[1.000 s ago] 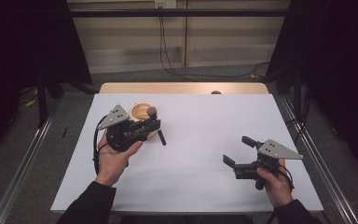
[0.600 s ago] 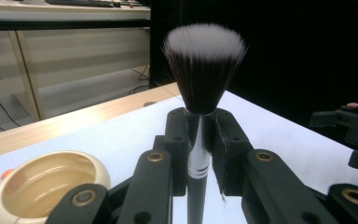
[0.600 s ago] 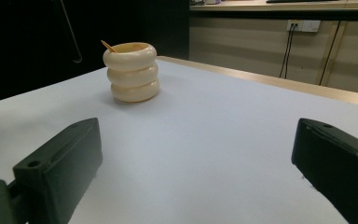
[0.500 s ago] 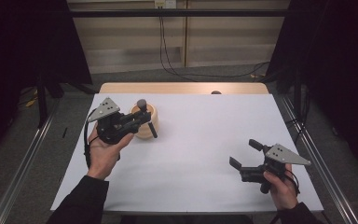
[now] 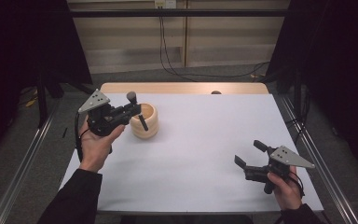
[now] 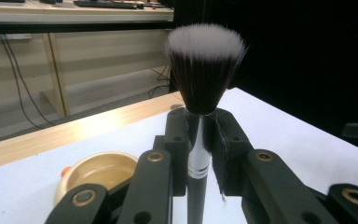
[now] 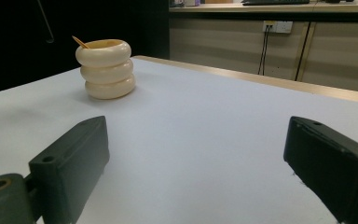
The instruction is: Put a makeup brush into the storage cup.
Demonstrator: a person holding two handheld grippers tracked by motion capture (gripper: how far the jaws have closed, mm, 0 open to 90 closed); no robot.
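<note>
A makeup brush [image 6: 205, 60] with dark, white-tipped bristles stands up between the jaws of my left gripper [image 6: 199, 122], which is shut on its black and silver handle. From above, the left gripper [image 5: 131, 111] hovers just left of a cream ribbed cup [image 5: 144, 122], and the brush [image 5: 132, 97] slants across the cup's near side. The cup [image 6: 100, 172] has a tan inside. My right gripper [image 5: 248, 153] rests low near the table's front right, open. Its jaws have just been closing a little, with nothing between them [image 7: 200, 154]. The cup [image 7: 106, 69] stands well beyond them.
A white sheet [image 5: 200, 140] covers the table, and a wooden strip [image 5: 182, 87] shows at the far edge. A small orange stick [image 7: 80, 42] pokes out of the cup. Metal rails [image 5: 321, 154] run along both sides; cables hang behind.
My left gripper has carried the brush leftward and farther back, uncovering the cup. The right hand has drifted slightly to the right.
</note>
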